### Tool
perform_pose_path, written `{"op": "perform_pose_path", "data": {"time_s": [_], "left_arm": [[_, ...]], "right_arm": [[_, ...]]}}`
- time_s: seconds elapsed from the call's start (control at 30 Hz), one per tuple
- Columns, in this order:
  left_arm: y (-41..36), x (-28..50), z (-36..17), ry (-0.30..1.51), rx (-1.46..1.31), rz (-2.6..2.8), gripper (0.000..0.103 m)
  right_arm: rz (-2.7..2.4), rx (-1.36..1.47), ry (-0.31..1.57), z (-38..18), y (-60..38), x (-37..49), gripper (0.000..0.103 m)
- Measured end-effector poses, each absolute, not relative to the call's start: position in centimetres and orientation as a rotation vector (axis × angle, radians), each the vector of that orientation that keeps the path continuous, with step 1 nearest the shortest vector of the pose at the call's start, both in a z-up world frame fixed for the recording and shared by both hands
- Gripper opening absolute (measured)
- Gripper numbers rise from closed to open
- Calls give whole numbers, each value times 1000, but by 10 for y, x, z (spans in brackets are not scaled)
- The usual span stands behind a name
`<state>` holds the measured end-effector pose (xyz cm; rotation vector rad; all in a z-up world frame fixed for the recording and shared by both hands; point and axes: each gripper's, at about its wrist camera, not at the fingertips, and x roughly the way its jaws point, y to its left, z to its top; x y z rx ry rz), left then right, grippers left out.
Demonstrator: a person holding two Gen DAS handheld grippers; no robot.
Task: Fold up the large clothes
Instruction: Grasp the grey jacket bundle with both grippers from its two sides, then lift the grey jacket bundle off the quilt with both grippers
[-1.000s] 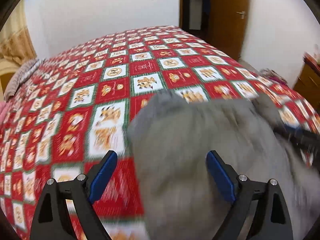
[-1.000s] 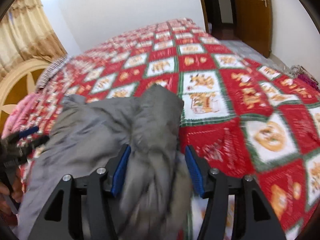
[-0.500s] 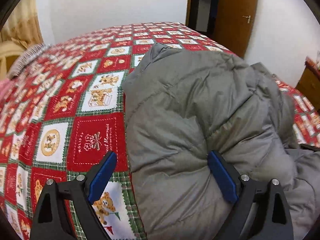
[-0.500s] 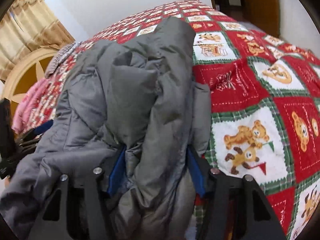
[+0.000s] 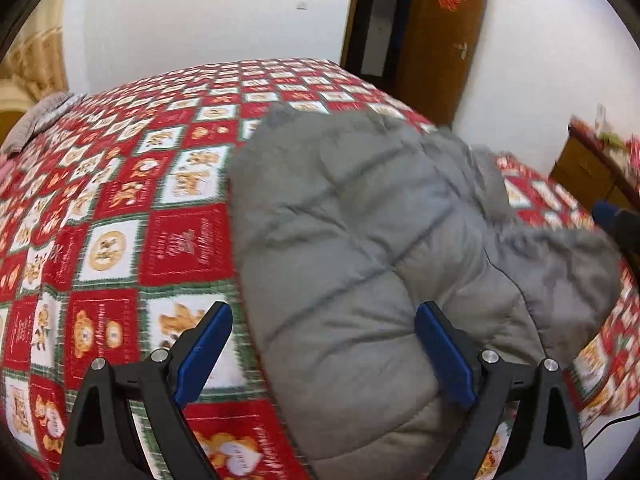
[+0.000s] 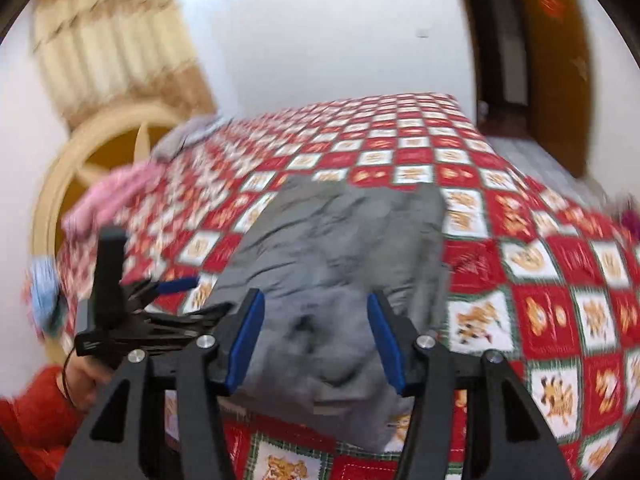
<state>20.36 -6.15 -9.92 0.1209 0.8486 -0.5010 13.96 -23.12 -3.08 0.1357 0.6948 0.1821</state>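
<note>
Tongs spread wide and empty on both sides: left gripper (image 5: pixel 322 350), right gripper (image 6: pixel 316 338), poised over grey padded jacket (image 5: pixel 360 248) bundled on red patchwork bedspread (image 5: pixel 120 208), near its front edge. Risk: puffy filling springing folds apart with nothing pinning them.

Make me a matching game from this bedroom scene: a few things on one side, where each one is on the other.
Things:
1. grey padded jacket
2. pink cloth
3. wooden door
4. left claw

Places:
A. at the head end of the bed
B. open, with the jacket's edge between its fingers
C. lying on the quilt
D. far right of the room

Pairs: 1-C, 2-A, 3-D, 4-B
</note>
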Motion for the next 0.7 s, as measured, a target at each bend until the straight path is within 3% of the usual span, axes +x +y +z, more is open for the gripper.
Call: {"op": "perform_pose_path", "data": {"time_s": [0.07,0.1,0.2,0.4,0.53,0.63,0.7], "left_arm": [[-67,201,-100,829,156,-493,94],[-67,199,-99,820,168,-496,94],[-60,205,-103,846,152,-532,94],[-63,216,-126,917,75,-555,98],[-57,217,-125,934,38,-567,98],[-31,218,-105,911,-46,-610,98],[-6,223,-84,844,-123,-589,98]], "right_arm": [[159,55,761,-51,-220,148,25],[135,47,832,-70,-219,155,21],[109,154,914,-109,-240,152,21],[87,425,899,-162,-265,142,18],[102,444,909,-155,-267,143,18],[110,457,887,-127,-274,131,32],[95,445,786,-100,-282,125,66]]}}
